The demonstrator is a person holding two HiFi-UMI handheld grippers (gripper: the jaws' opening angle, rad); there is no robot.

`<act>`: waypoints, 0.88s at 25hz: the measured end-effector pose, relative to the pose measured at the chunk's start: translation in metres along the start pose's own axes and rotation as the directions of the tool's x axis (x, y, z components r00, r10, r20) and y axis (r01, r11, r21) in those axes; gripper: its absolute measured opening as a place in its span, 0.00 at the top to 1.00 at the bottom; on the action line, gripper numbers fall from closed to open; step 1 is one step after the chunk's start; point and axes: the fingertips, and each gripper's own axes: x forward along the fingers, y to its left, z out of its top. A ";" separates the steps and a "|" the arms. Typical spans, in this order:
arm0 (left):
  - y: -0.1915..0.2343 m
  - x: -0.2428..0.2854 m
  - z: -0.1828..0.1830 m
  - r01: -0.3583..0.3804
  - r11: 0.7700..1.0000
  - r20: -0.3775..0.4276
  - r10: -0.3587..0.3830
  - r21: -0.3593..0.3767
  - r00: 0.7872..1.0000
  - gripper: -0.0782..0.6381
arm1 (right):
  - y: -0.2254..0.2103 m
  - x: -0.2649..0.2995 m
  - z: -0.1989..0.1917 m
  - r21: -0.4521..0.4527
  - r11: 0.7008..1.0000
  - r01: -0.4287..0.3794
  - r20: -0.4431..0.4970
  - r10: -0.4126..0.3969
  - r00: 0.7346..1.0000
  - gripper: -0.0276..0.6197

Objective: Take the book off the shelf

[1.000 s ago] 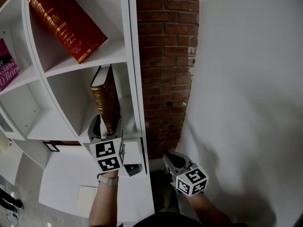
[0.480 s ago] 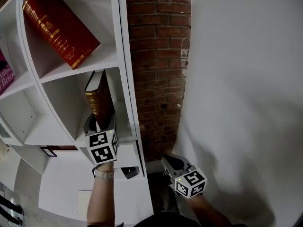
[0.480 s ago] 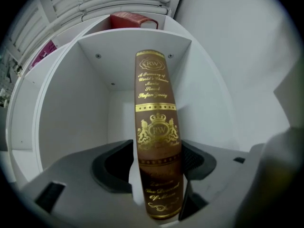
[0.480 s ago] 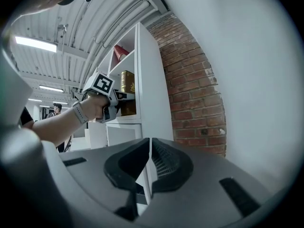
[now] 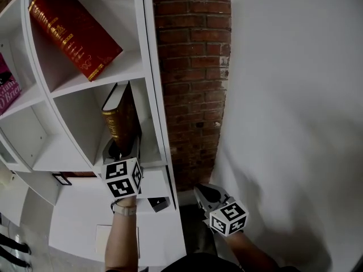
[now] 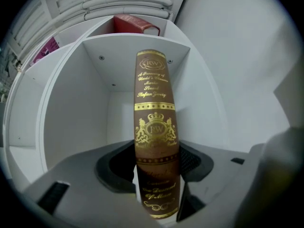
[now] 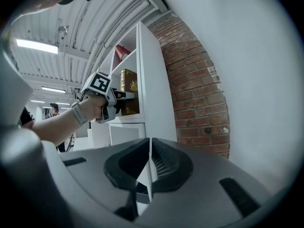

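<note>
Where the tall white shelf unit [image 5: 148, 67] stands against the red-brown brick column [image 5: 193, 67], three books are counted in its open compartments. One brown hardback book with gold lettering and a gold crest on its spine [image 6: 155, 127] is stood upright in the lower right compartment, near that compartment's right wall, its spine turned outward. One large red hardback book with gold ornament [image 5: 74, 30] is leaned at a tilt in the compartment directly above. One pink book [image 5: 7, 89] is partly seen at the far left edge, in another compartment.

Two hand-held grippers are seen, each fitted with one cube of black-and-white square markers, so two cubes [image 5: 123, 178] [image 5: 229, 217] are counted. The left gripper [image 5: 121, 152] is held up at the front of the lower right compartment, and its jaws are closing on the lower part of the brown book's spine. In the left gripper view the spine is seen between the two dark pads, which are laid against both of its sides. The book has not been lifted from the shelf board. One pale band [image 5: 126, 210] is worn on the wrist behind this gripper.

The right gripper [image 5: 204, 192] is held low and well to the right of the shelf, in front of the plain white wall [image 5: 295, 95]. Its jaws are pressed together along one thin seam, and nothing is held between them.
</note>
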 end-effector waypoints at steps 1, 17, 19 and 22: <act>0.001 -0.003 0.000 0.003 1.000 0.002 -0.003 -0.001 1.000 0.56 | 0.002 0.001 0.000 -0.001 1.000 -0.007 -0.002 0.007 1.000 0.92; 0.027 -0.085 0.007 -0.009 0.997 0.063 0.004 0.080 0.998 0.58 | 0.068 0.033 -0.004 -0.009 0.987 -0.162 -0.022 0.162 0.987 0.92; 0.034 -0.097 0.007 -0.023 0.996 0.068 0.017 0.088 0.998 0.58 | 0.079 0.038 -0.004 -0.009 0.983 -0.185 -0.024 0.185 0.982 0.92; 0.043 -0.114 0.007 -0.020 0.996 0.086 0.012 0.089 0.996 0.58 | 0.096 0.047 -0.003 -0.012 0.975 -0.222 -0.026 0.222 0.975 0.92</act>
